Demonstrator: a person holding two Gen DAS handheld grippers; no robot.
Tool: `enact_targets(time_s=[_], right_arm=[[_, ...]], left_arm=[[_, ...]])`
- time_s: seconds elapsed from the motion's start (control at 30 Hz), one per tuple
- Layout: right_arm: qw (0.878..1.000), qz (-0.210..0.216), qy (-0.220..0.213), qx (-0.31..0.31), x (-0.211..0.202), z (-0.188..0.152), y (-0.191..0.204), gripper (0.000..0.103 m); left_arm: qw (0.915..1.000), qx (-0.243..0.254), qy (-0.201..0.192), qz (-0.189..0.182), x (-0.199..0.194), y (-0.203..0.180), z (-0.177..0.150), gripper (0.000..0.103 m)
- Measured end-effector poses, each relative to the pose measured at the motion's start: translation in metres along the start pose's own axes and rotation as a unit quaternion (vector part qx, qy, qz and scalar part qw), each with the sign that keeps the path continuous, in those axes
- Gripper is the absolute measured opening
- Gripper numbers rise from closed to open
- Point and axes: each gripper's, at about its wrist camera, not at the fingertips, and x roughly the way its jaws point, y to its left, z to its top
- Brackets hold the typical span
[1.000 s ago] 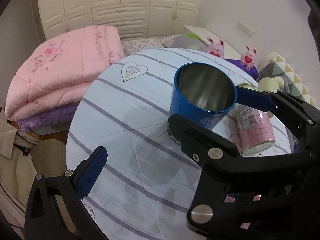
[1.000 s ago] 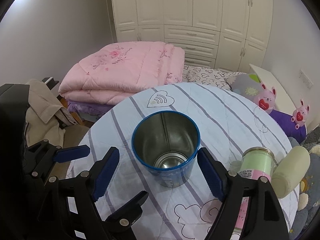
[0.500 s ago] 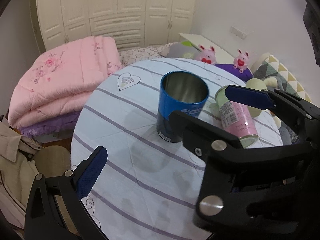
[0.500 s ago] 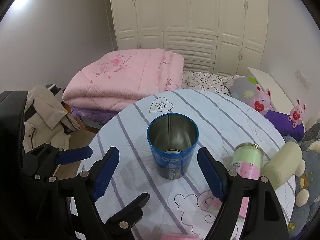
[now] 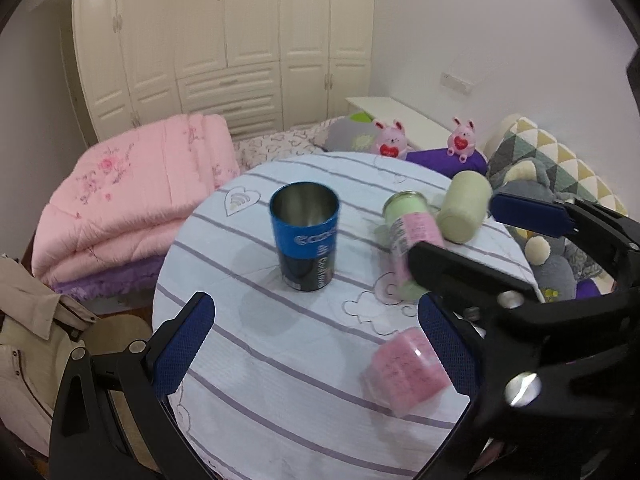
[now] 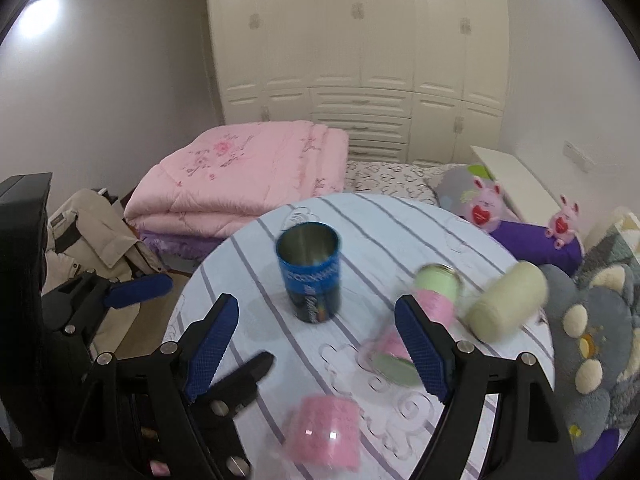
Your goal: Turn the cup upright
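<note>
Both grippers are spread wide with nothing in them: the left gripper [image 5: 316,344] and right gripper [image 6: 318,344] hang over the near side of the round table [image 5: 304,420], well short of the blue cup [image 5: 305,236]. Cup's standing upright, mouth up, around the table's middle. Right of the cup lies a pink-and-green jar [image 5: 408,236] on its side, with a pale bottle [image 5: 464,206] just beyond it.

Both grippers are built from matte black plastic frames with angular, open-braced arms. On the left gripper [image 5: 316,344], blue pads [image 5: 182,350] with a fine cross-hatched texture are fitted to the fingers, and round silver screw heads are seen at the joints. The right gripper [image 6: 320,348] is made alike, with matching blue textured pads [image 6: 212,346] and silver screws.
</note>
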Motion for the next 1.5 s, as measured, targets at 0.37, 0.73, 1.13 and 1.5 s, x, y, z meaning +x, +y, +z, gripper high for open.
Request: enact_targets(time_s=[0.37, 0.73, 1.13, 1.5], right_arm=[[0.998, -0.036, -0.032, 0.044, -0.054, -0.035, -0.049, 0.082], [0.996, -0.037, -0.059, 0.061, -0.085, -0.062, -0.070, 0.082], [0.991, -0.050, -0.115, 0.055, -0.115, -0.071, -0.077, 0.082], [0.985, -0.081, -0.147, 0.033, -0.122, -0.070, -0.076, 0.082]], left_arm=[[0.9982, 0.014, -0.039, 0.044, -0.030, -0.043, -0.013, 0.103], [0.9960, 0.020, -0.069, 0.054, -0.050, -0.075, -0.021, 0.103], [0.9906, 0.011, -0.125, 0.055, -0.065, -0.088, -0.020, 0.103], [0.9882, -0.007, -0.146, 0.048, -0.069, -0.083, -0.018, 0.103]])
